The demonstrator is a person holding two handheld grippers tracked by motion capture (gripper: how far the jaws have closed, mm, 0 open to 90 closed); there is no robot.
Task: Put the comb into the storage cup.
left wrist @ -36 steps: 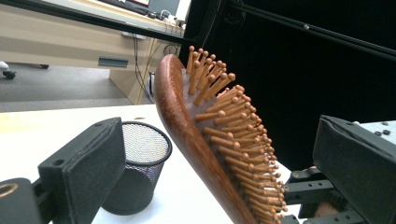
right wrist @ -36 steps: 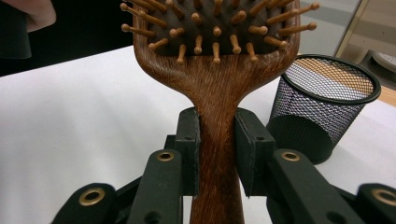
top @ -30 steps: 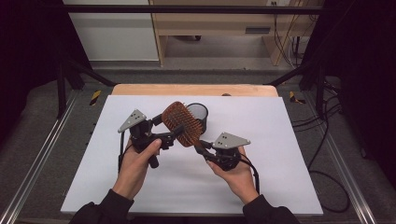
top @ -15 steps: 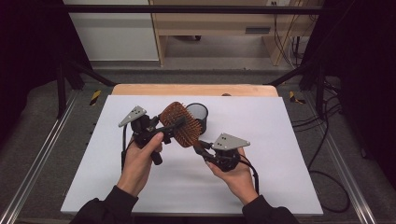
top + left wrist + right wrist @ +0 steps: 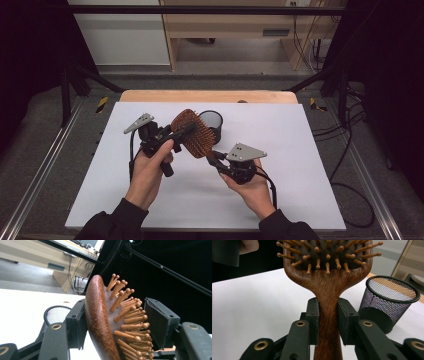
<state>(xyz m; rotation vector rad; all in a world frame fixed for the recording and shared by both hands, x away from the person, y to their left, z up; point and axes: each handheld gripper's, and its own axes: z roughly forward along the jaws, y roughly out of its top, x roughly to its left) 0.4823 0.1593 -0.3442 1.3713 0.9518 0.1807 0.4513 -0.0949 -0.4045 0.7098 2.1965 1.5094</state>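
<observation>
Your right gripper point(image 5: 328, 322) clamps the handle of the wooden paddle hairbrush point(image 5: 192, 132), holding it above the table point(image 5: 300, 150) near the black mesh cup point(image 5: 212, 121). Your left gripper point(image 5: 117, 322) has just been closing around the brush head: one pad sits on its back, the other stands just clear of the bristle tips.

High view overhead, facing forward; gripper views close, perhaps tilted; all share hairbrush point(image 5: 192, 134).

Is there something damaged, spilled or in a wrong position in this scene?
Nothing looks damaged or spilled. The wooden hairbrush is held above the table, its handle clamped in the right gripper. The left gripper has just been closing around its head. The mesh cup stands upright.
</observation>
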